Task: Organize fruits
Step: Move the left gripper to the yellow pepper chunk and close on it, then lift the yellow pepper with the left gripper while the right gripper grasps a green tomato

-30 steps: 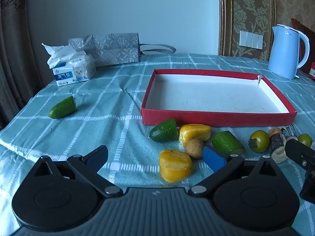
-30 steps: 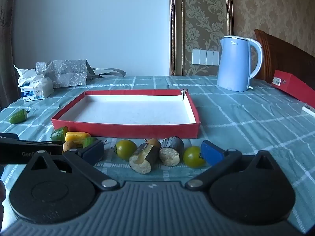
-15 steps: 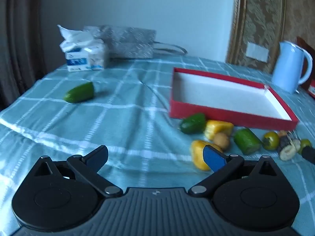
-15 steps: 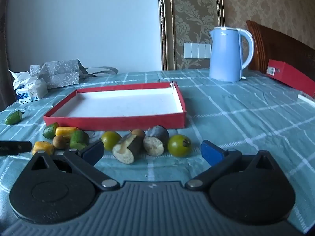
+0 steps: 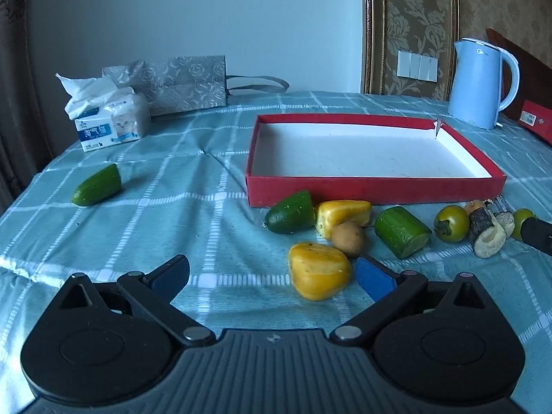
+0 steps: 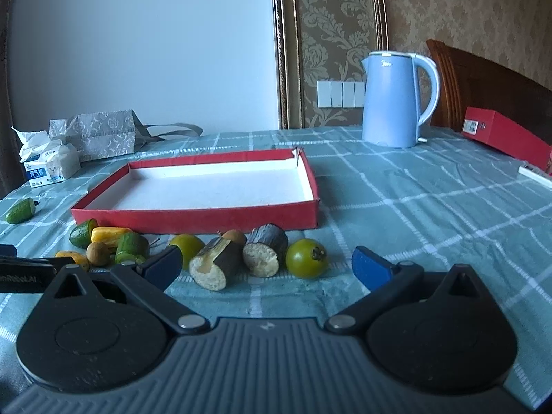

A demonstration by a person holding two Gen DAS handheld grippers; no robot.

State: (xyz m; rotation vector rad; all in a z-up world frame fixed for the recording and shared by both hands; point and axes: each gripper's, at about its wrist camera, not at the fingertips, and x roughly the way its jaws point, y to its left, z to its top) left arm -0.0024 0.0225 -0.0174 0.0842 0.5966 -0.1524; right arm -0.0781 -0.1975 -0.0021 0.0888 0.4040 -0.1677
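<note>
A red tray (image 5: 376, 191) with a white floor lies on the teal checked cloth; it also shows in the right wrist view (image 6: 193, 214). In front of it lie cucumber pieces (image 5: 291, 213), yellow pepper pieces (image 5: 319, 270), a small brown fruit (image 5: 348, 239), green tomatoes (image 6: 306, 258) and dark cut chunks (image 6: 215, 264). One cucumber piece (image 5: 97, 185) lies alone at the left. My left gripper (image 5: 272, 274) is open and empty, just in front of the near pepper piece. My right gripper (image 6: 267, 264) is open and empty, in front of the chunks and tomato.
A blue kettle (image 6: 396, 100) stands at the back right. A tissue pack (image 5: 107, 122) and a grey bag (image 5: 183, 84) sit at the back left. A red box (image 6: 503, 138) lies at the far right edge.
The left gripper swung left, then back toward the fruit pile. The right gripper moved slightly nearer to the chunks and tomato. Both stayed open.
</note>
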